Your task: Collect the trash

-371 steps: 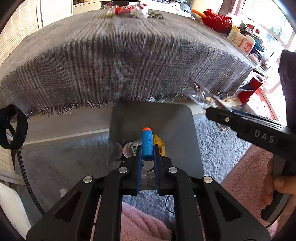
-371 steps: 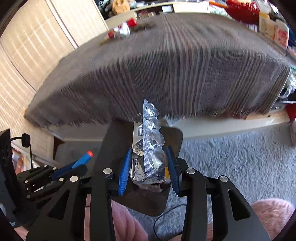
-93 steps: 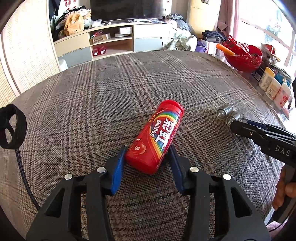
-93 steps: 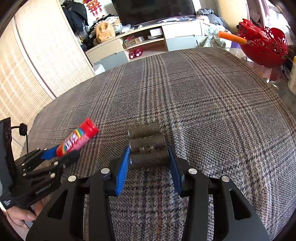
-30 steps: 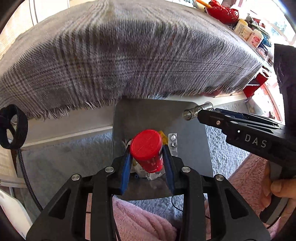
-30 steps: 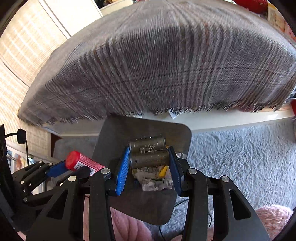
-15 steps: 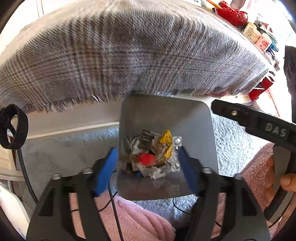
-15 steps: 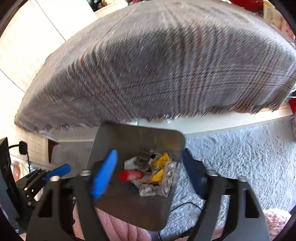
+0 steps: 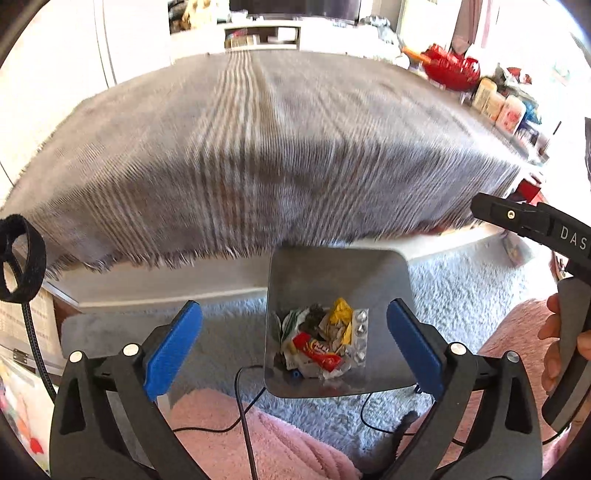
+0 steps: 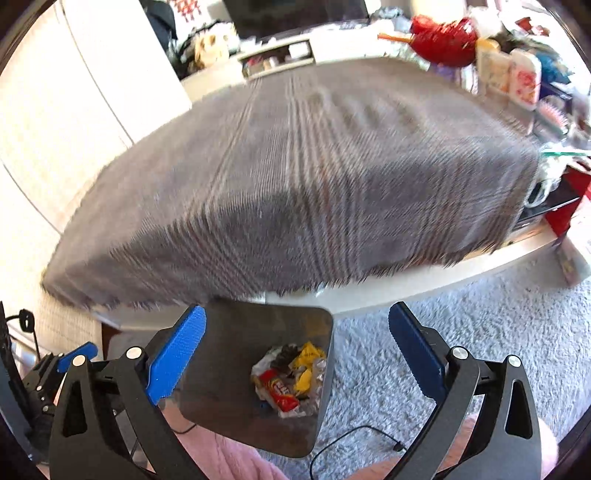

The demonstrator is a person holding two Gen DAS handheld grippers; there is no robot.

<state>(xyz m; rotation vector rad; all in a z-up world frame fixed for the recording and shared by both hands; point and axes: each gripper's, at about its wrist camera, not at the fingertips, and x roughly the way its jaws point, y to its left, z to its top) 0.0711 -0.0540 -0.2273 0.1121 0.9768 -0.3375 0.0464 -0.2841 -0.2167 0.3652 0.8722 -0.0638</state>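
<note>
Grey plaid fringed tablecloth (image 9: 258, 147) across upper frame. Below centre, square grey metal bin (image 9: 336, 269) holding red candy tube (image 9: 317, 351) among wrappers. Left gripper (image 9: 293, 343) and right gripper (image 10: 295, 354) just opened wide, empty.

The bin (image 9: 334, 273) stands on the rug (image 9: 461, 280) just before the desk (image 9: 258, 147), its far rim under the fringe of the cloth (image 9: 177, 254) that hangs over the desk's near edge. Trash (image 9: 321, 343) lies heaped in the bin's bottom: a tube (image 9: 317, 351) on top, a blister strip (image 9: 360, 339) at the heap's right. A cable (image 9: 243, 398) runs over the rug before the bin. Bottles (image 9: 495, 103) stand along the desk's far right edge, a basket (image 9: 452, 70) behind them. A shelf unit (image 9: 262, 35) stands beyond the desk.
</note>
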